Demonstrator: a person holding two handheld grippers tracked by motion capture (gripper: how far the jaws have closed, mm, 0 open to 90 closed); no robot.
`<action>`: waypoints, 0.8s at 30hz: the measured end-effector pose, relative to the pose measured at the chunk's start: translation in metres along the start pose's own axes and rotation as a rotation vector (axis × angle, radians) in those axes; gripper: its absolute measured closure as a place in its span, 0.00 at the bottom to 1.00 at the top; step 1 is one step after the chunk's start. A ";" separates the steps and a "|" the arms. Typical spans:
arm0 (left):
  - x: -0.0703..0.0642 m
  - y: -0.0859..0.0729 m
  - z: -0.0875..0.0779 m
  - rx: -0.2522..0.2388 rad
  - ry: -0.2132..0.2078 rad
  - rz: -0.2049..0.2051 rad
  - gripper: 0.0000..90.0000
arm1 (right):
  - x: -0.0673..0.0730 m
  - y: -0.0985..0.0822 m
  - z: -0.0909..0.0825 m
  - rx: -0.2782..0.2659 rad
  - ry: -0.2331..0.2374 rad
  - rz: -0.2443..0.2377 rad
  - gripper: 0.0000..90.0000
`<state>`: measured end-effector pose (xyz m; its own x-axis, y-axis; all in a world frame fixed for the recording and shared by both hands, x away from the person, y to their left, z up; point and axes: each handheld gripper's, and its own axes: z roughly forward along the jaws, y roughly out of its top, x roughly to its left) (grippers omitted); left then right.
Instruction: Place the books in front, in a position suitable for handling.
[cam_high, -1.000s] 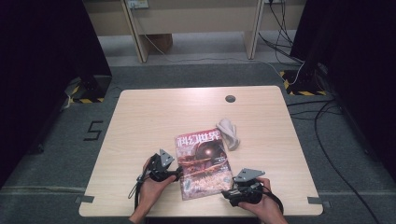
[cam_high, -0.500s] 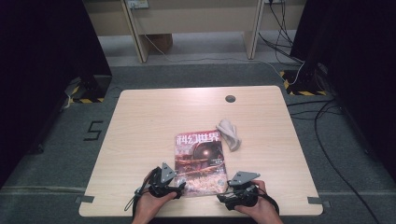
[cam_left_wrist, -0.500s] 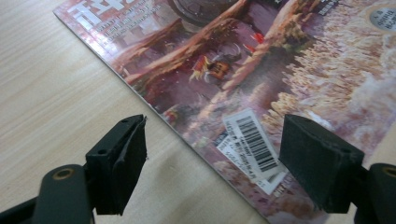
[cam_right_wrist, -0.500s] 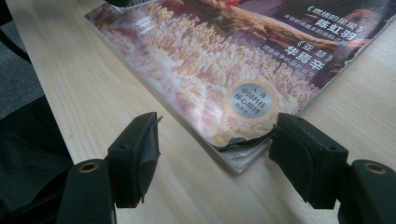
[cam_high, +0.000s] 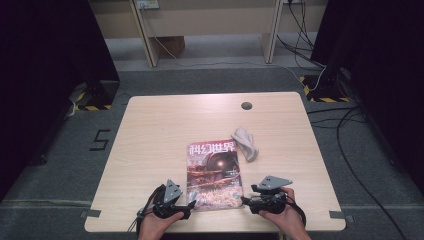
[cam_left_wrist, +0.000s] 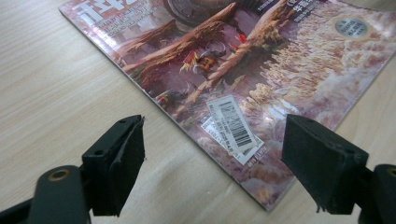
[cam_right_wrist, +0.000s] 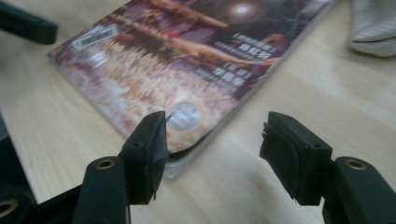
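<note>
Magazine (cam_high: 214, 175) flat on table (cam_high: 150, 130), near front edge, cover up; small pale cloth (cam_high: 245, 144) just beside its far right corner, touching or nearly so, can't tell which. Left gripper (cam_high: 190, 204) at near left corner, jaws wide apart, holding nothing; spine edge w/ barcode sticker (cam_left_wrist: 232, 125) lies between the pads but untouched. Right gripper (cam_high: 245, 201) at near right corner, jaws just been closing yet open, holding nothing; left pad just over the cover's corner, right pad out over bare wood, corner slightly lifted, pages fanning a bit.

Risks, judged from this:
- Closing right jaws level w/ table: likely to pinch only cover or top pages, not whole thickness, so tearing or creasing
- Glossy cover, thin edge: pads may slip off, or shove magazine away toward cloth instead of gripping
- Left jaws straddling spine sideways: may close on nothing
- Lifting by one corner only: sagging, pages flopping open
- Magazine near table edge: a careless pull toward person could drag it off
</note>
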<state>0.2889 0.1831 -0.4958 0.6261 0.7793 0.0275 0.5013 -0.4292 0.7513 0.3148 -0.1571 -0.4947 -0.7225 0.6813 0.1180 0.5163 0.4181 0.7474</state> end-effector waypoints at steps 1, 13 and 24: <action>0.000 -0.002 -0.003 -0.008 -0.005 -0.005 0.23 | -0.005 0.001 -0.001 -0.015 -0.021 0.014 0.44; -0.003 -0.012 -0.013 -0.030 -0.030 -0.020 0.17 | -0.031 0.019 0.005 -0.064 -0.136 0.048 0.24; 0.000 -0.018 -0.023 -0.056 -0.020 -0.052 0.17 | -0.057 0.045 0.018 -0.100 -0.202 0.063 0.40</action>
<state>0.2664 0.2012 -0.4939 0.6125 0.7901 -0.0251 0.4991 -0.3620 0.7873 0.3877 -0.1662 -0.4799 -0.5781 0.8150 0.0407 0.5019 0.3158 0.8052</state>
